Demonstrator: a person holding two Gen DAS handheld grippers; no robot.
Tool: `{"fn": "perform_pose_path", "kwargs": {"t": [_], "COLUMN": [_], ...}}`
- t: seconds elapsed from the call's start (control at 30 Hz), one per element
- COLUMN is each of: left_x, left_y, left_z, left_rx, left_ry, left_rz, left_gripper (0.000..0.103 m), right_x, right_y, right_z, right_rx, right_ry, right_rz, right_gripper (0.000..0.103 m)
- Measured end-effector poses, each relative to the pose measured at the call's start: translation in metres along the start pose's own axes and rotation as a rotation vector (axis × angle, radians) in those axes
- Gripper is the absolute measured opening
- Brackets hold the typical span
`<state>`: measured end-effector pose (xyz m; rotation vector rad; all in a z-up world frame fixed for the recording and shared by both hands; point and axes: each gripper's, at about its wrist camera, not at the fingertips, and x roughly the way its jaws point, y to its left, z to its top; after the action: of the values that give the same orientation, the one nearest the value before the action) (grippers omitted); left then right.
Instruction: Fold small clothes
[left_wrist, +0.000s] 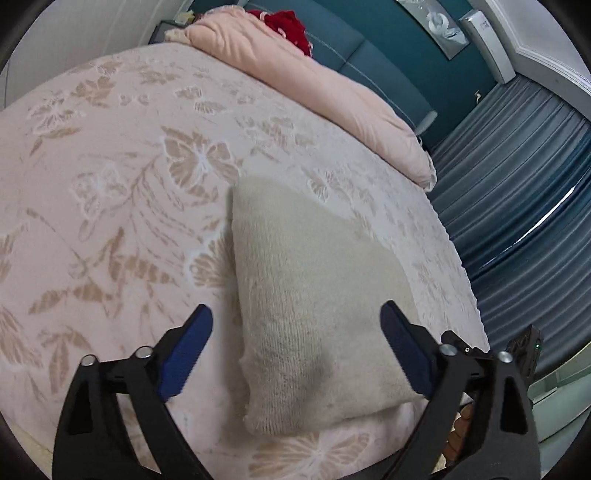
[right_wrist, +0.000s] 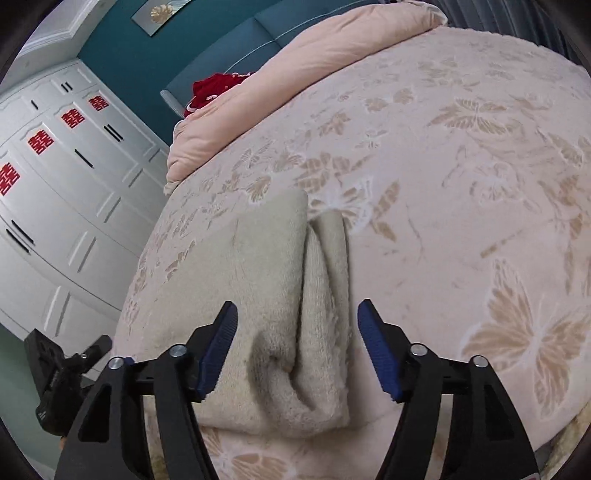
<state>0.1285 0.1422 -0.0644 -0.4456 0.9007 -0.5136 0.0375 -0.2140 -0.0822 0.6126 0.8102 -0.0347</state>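
Left gripper (left_wrist: 297, 332) jaws apart, right gripper (right_wrist: 297, 332) jaws apart; folded beige cloth (left_wrist: 314, 314) lies between fingers on bedspread (left_wrist: 110, 184).

Bedroom with a teal wall (left_wrist: 436, 70)

A butterfly-print bedspread (left_wrist: 122, 177) covers the bed, a pink duvet (left_wrist: 295, 77) at its head; blue curtains (left_wrist: 517, 206) and white wardrobes (right_wrist: 62, 184) flank it.

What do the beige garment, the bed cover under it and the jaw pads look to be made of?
Garment: probably a fuzzy knit or fleece; matte, with a ribbed weave and soft pile.
Bed cover: seemingly plush fabric, pale pink with a raised butterfly and leaf pattern.
Pads: likely blue rubber or plastic, finely ridged, on matte black, probably plastic, arms. Both grippers' jaws stand open over the garment.
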Motion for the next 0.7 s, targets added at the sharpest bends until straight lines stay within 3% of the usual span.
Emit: {"fn": "perform_pose_path", "kwargs": {"t": [0.07,0.17,0.2,0.23,0.27,0.3,0.33,0.43,0.6,0.7], "left_x": [0.013,0.053,0.068,0.082,0.093,0.098,0.099,0.083,0.036,0.033], "left_y": [0.0,0.009,0.013,0.02,0.026,0.028,0.027,0.006,-0.04,-0.048], "left_z": [0.015,0.016,0.01,0.008,0.004,0.001,0.002,0.016,0.054,0.063], "left_rx": [0.003,-0.073,-0.104,-0.134,-0.165,-0.189,-0.201,-0.159,-0.037,0.031], "left_ry": [0.02,0.164,0.223,0.267,0.3,0.316,0.309,0.266,0.117,0.074], "left_rz": [0.001,0.008,0.016,0.016,0.004,-0.004,-0.051,-0.084,-0.134,-0.053], "left_gripper": [0.096,0.096,0.096,0.095,0.095,0.089,0.066,0.047,0.046,0.056], "right_x": [0.027,0.074,0.082,0.083,0.085,0.085,0.081,0.051,0.002,0.029], "right_y": [0.007,-0.002,-0.006,-0.006,-0.002,0.003,0.01,0.038,0.085,0.073], "right_z": [0.008,0.011,0.012,0.012,0.013,0.016,0.021,0.043,0.077,0.079], "right_rx": [-0.029,0.034,0.065,0.077,0.067,0.046,0.024,-0.047,-0.16,-0.18], "right_ry": [0.064,0.186,0.191,0.181,0.189,0.2,0.192,0.099,-0.074,-0.039], "right_rz": [-0.013,-0.029,-0.011,0.002,0.011,0.022,0.024,0.099,0.158,0.087], "right_gripper": [0.078,0.079,0.08,0.077,0.062,0.051,0.036,0.027,0.027,0.042]}}
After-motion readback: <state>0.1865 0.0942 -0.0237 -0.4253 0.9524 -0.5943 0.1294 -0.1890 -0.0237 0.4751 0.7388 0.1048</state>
